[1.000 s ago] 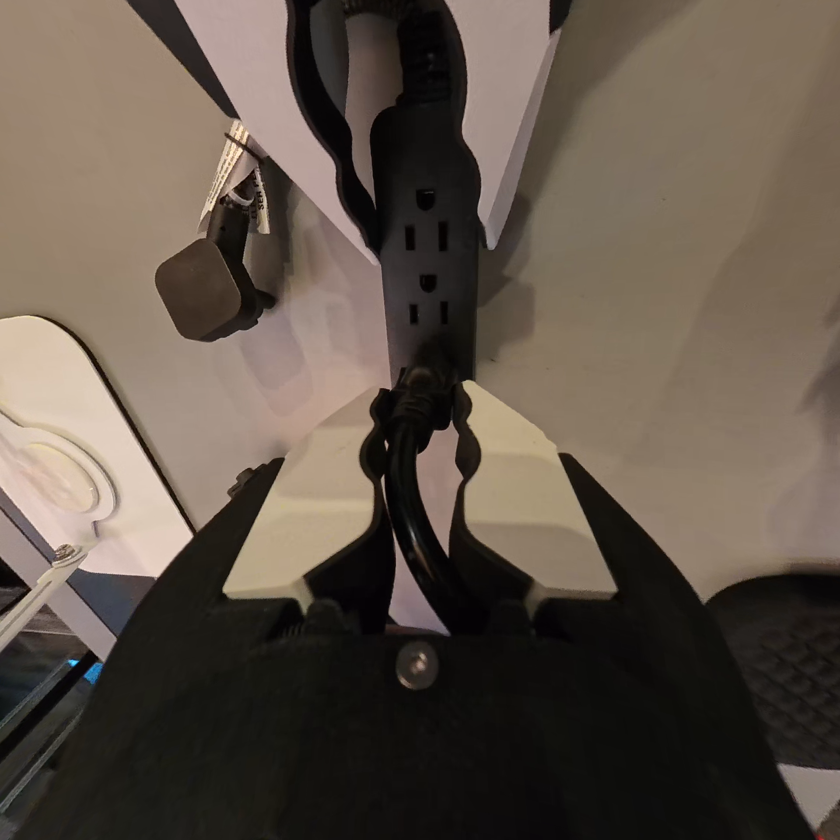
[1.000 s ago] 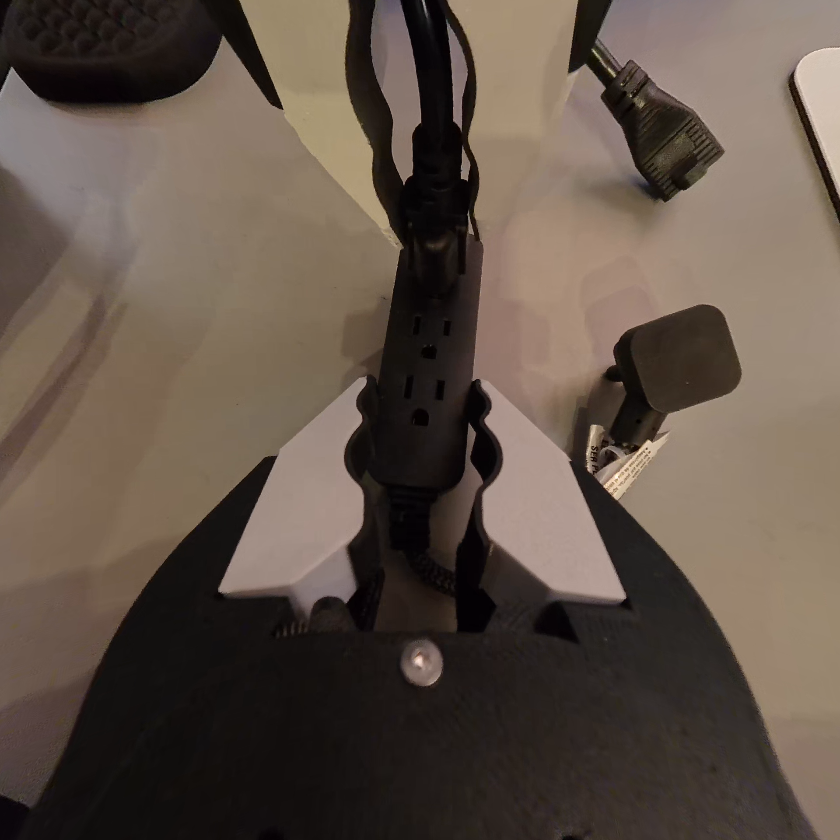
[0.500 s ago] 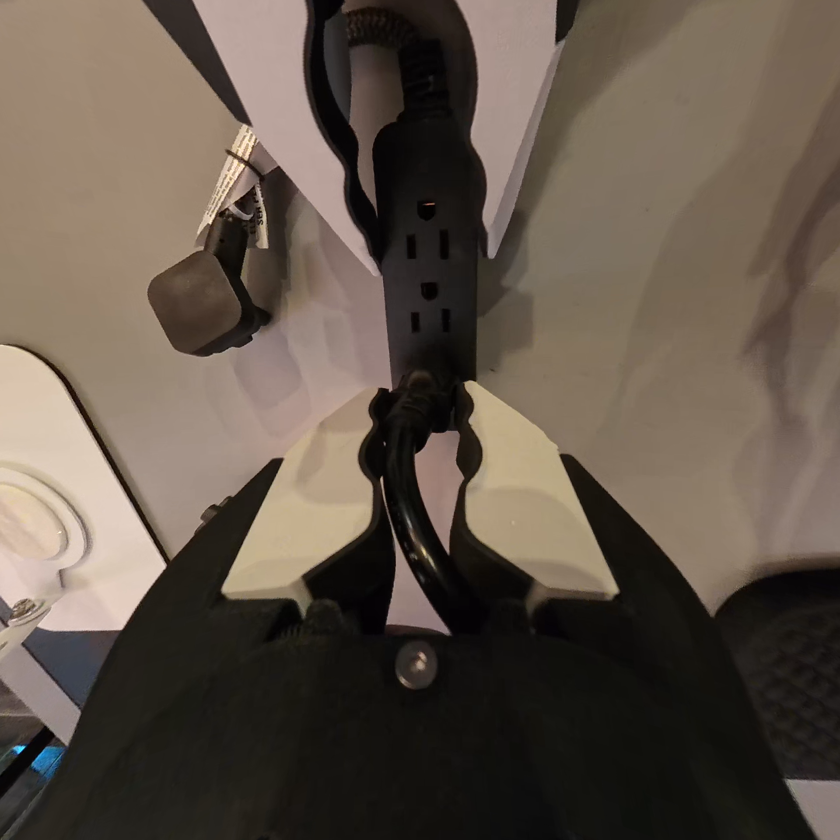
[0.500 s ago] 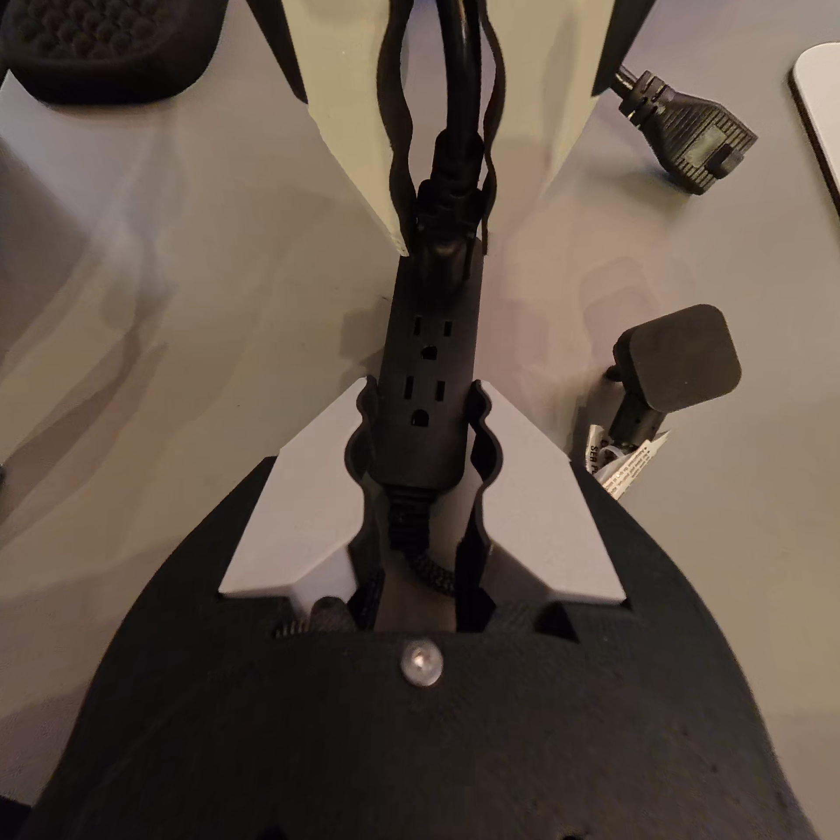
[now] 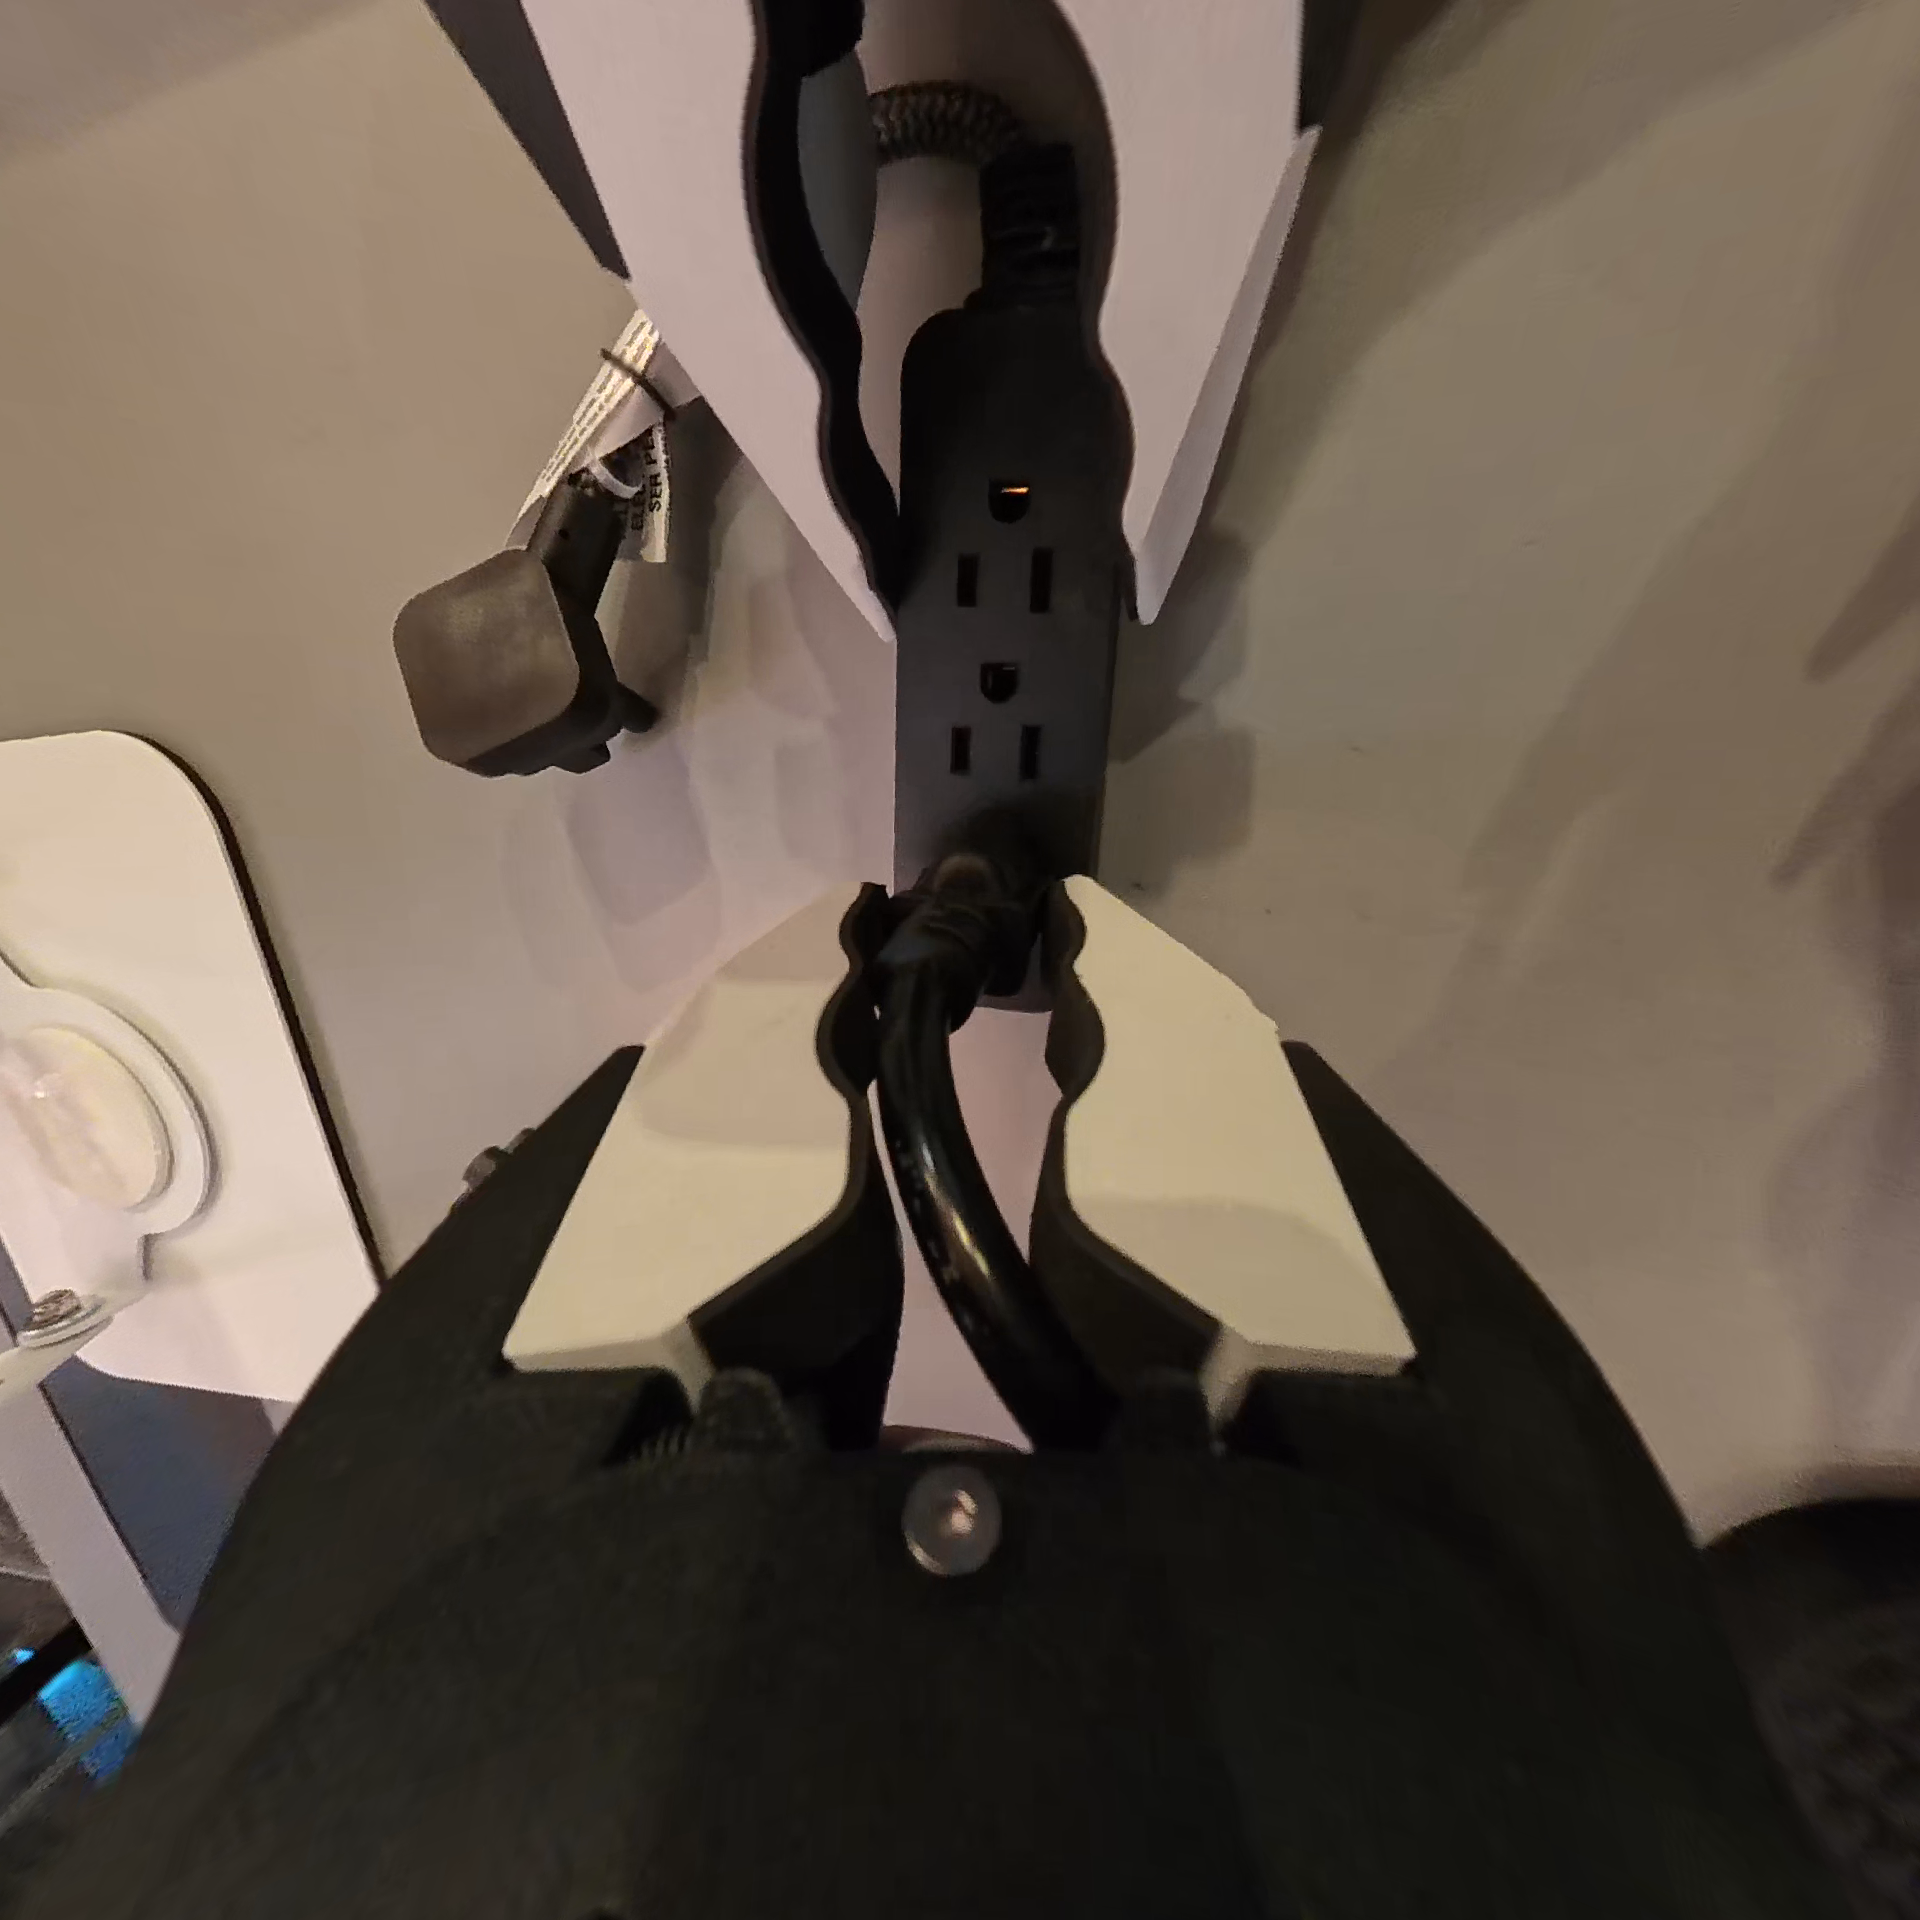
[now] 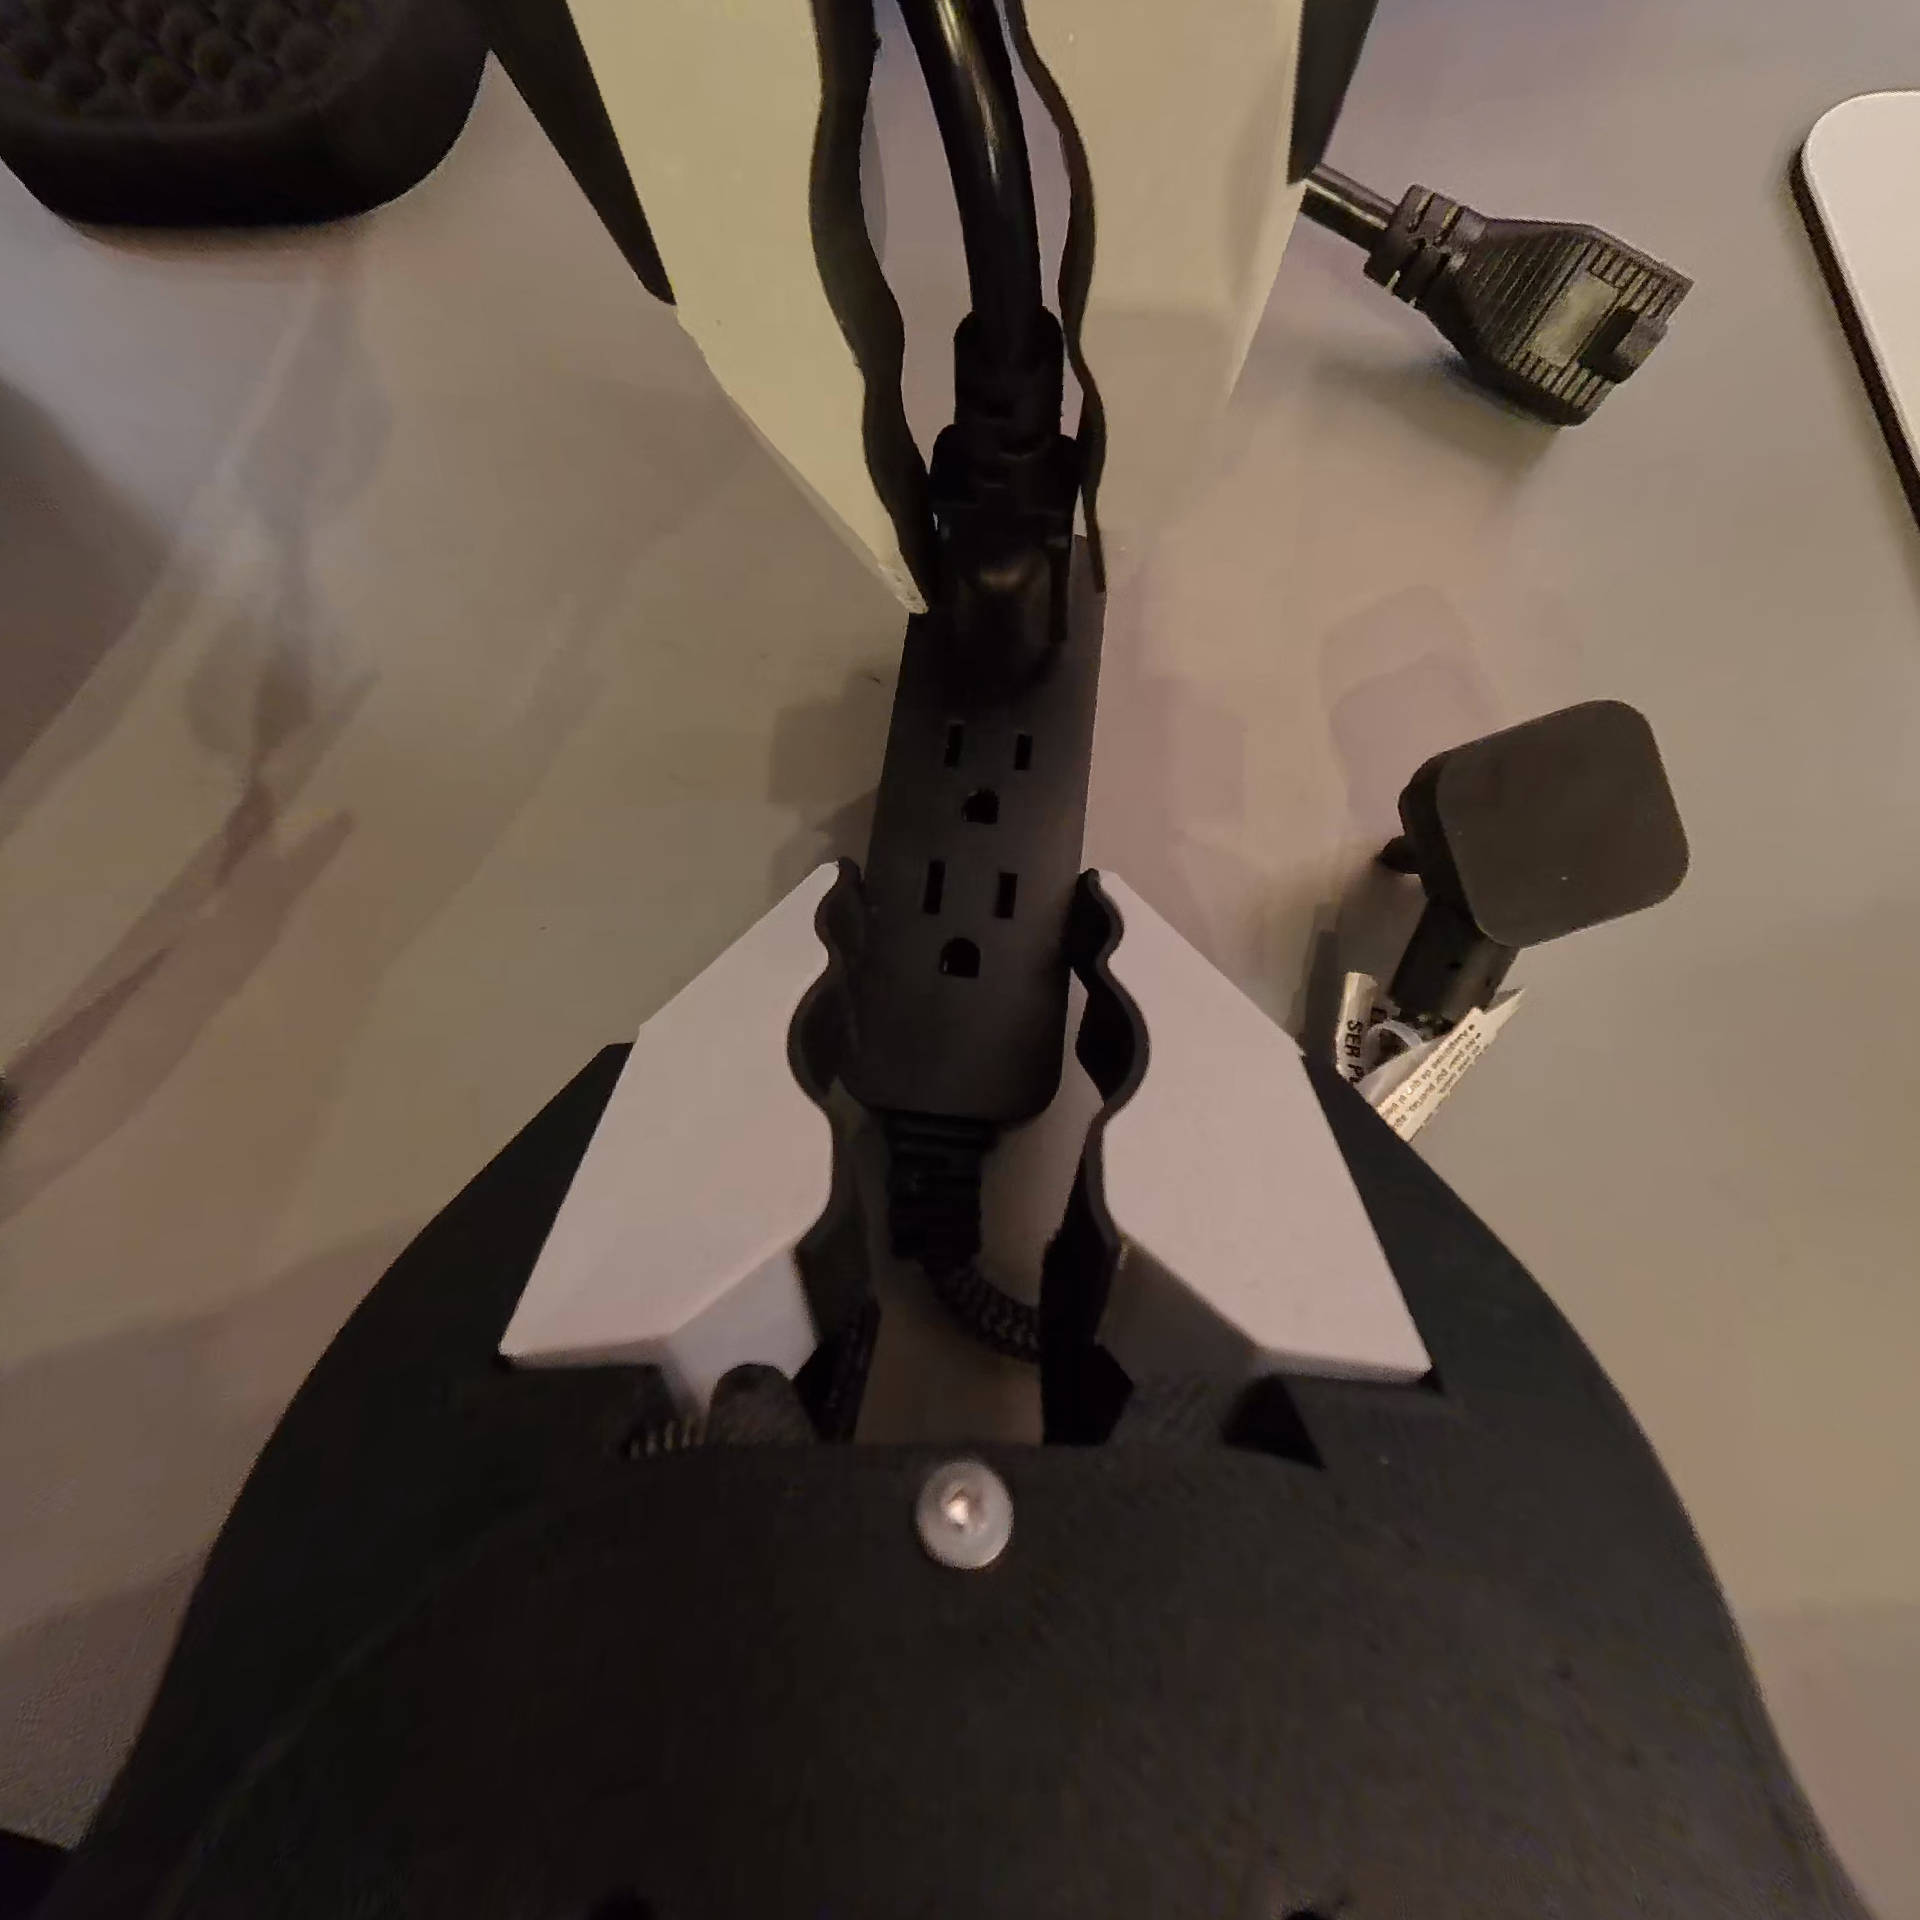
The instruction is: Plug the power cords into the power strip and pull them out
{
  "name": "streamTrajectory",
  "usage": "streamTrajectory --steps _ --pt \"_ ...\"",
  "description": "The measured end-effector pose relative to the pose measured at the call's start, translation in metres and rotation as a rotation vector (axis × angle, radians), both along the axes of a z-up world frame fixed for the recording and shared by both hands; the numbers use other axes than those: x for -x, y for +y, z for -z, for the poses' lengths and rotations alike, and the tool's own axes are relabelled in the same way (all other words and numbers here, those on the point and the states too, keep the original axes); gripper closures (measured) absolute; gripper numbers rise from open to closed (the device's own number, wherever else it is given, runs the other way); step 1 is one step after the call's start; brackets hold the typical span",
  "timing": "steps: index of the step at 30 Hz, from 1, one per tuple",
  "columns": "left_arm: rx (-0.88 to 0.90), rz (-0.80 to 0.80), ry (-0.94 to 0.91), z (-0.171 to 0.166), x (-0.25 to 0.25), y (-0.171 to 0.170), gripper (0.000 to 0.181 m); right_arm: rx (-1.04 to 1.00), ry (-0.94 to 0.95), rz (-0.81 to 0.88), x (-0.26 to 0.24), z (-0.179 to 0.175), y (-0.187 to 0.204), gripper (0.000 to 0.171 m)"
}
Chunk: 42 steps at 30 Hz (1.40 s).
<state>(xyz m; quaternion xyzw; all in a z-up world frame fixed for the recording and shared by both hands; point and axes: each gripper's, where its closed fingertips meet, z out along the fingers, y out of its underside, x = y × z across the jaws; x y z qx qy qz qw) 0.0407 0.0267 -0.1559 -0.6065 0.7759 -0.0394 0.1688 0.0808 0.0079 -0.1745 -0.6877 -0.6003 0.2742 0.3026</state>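
A black power strip lies on the grey table; it also shows in the right wrist view. My left gripper is shut on a black power cord plug that sits in the strip's near end outlet. Its cord runs back between the fingers. My right gripper is shut on the strip's cord end and holds it down. The same plug shows at the strip's far end in the right wrist view, held by the left gripper. Two outlets are free.
A flat square black plug with white tags lies beside the strip, also in the right wrist view. Another black cord plug lies at the far right. A white pad and a black textured object sit at the table's edges. The left gripper's tips are roughly 5 cm from the right gripper's. From either gripper's tips it is about 25 cm to the black textured object.
The left gripper and its plug have shifted slightly relative to the strip. Both grips are unchanged, and the plug stays seated at the end outlet.
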Motion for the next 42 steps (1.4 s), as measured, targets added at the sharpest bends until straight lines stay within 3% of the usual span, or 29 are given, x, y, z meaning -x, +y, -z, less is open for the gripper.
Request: streamTrajectory --steps 7,13,21,28,31,37,42 --pt "0.144 0.053 0.038 0.002 -0.001 0.002 0.154 0.004 -0.007 0.005 -0.001 0.000 0.000 0.132" --pt "0.003 -0.039 -0.055 0.004 -0.003 0.001 0.152 -0.001 0.002 0.020 -0.001 0.000 0.000 0.132" --pt "0.053 -0.029 -0.039 0.006 -0.004 -0.001 0.153 0.007 -0.011 0.013 -0.001 0.000 0.000 0.132" --pt "0.105 -0.061 -0.104 -0.009 -0.011 -0.003 0.124 -0.008 -0.045 0.020 -0.002 0.000 0.000 0.132" --pt "0.136 -0.065 -0.189 -0.024 -0.018 -0.007 0.123 0.003 -0.032 0.028 -0.001 0.000 0.001 0.132" --pt "0.060 -0.160 -0.363 -0.066 -0.021 0.015 0.093 0.012 -0.033 0.033 -0.002 0.000 0.001 0.131" --pt "0.048 -0.230 -0.518 -0.114 -0.004 0.028 0.100 0.019 -0.025 0.047 -0.002 0.000 0.001 0.132"
